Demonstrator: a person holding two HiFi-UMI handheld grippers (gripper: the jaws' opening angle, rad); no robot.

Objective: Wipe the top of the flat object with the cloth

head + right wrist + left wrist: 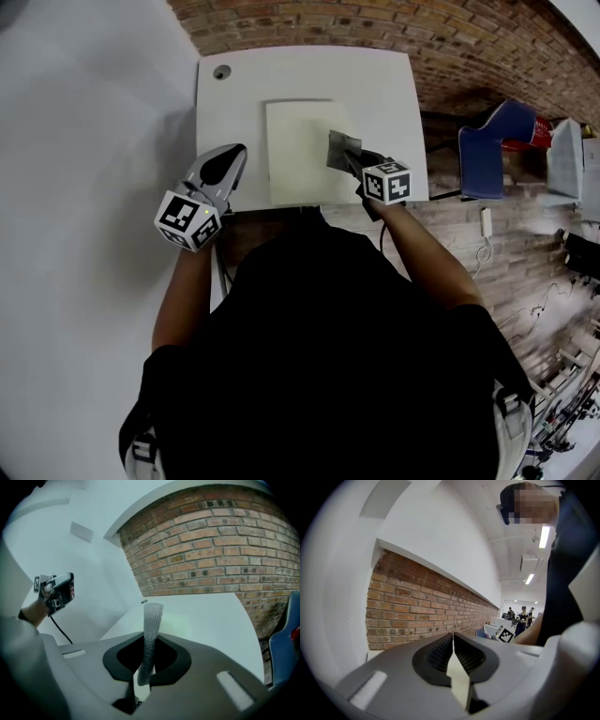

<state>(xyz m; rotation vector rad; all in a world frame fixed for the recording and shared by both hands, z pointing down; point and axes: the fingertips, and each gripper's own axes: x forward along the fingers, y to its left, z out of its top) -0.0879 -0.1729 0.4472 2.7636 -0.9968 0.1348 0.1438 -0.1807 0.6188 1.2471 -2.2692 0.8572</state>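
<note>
A pale yellow flat board [300,155] lies on the white table [375,84]. My right gripper [353,161] is over the board's right edge, shut on a grey knitted cloth [341,148]. In the right gripper view the cloth [152,625] stands up as a strip from between the jaws of the right gripper [148,644], with the board [178,623] faint beyond. My left gripper [234,157] hovers at the table's front left, beside the board. In its own view the left gripper [453,638] is shut with nothing between its fingers.
A round cable hole [221,71] sits in the table's far left corner. A brick wall [469,47] runs behind and to the right of the table. A blue chair [494,150] and cables [553,300] stand at the right. People stand far off [520,616].
</note>
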